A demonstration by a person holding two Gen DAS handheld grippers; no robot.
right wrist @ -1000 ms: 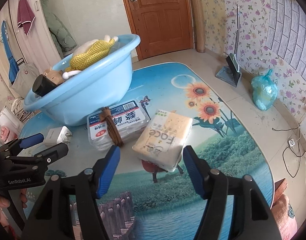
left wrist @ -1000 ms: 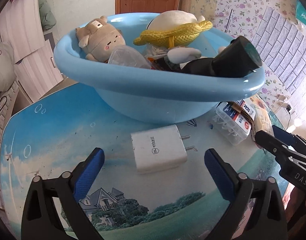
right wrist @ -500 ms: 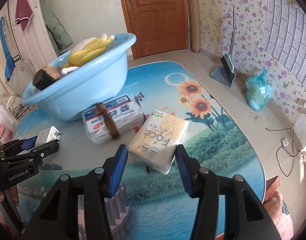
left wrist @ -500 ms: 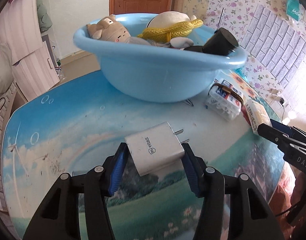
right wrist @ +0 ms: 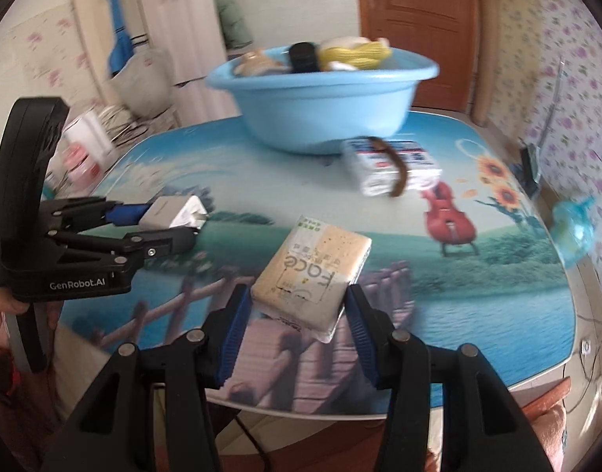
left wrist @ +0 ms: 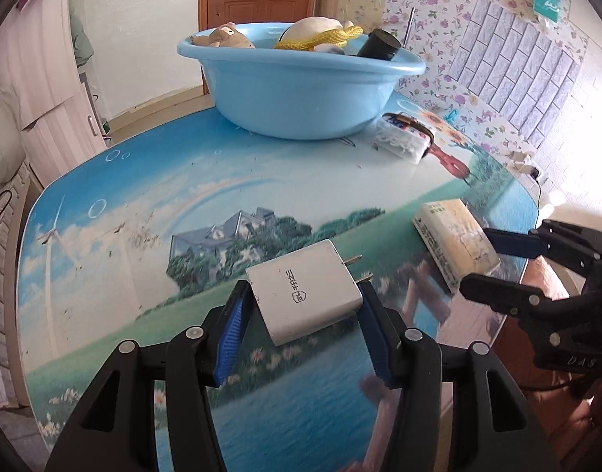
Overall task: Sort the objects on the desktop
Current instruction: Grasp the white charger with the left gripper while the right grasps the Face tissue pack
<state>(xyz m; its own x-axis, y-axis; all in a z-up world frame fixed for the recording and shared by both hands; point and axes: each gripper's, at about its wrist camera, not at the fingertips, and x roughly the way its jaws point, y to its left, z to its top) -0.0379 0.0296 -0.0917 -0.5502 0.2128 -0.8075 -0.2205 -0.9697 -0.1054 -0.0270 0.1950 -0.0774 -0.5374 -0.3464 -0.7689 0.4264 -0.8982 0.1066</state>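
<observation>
My left gripper (left wrist: 303, 306) is shut on a white charger plug (left wrist: 305, 291) and holds it above the table; the plug also shows in the right wrist view (right wrist: 171, 212). My right gripper (right wrist: 297, 306) is shut on a beige tissue pack (right wrist: 313, 271) and holds it off the table; the pack also shows in the left wrist view (left wrist: 454, 242). A light blue basin (left wrist: 301, 90) at the far side holds a plush toy (left wrist: 226, 37), a yellow rope (left wrist: 320, 37) and a black cylinder (left wrist: 379, 43).
A clear box of cotton swabs with a brown band (right wrist: 391, 165) lies beside the basin (right wrist: 324, 94). The round table has a printed landscape top (left wrist: 143, 196). A door, cabinets and a flowered wall stand behind it.
Both grippers closed on their objects and pulled back from the basin toward the near table edge, lifting the plug and the tissue pack.
</observation>
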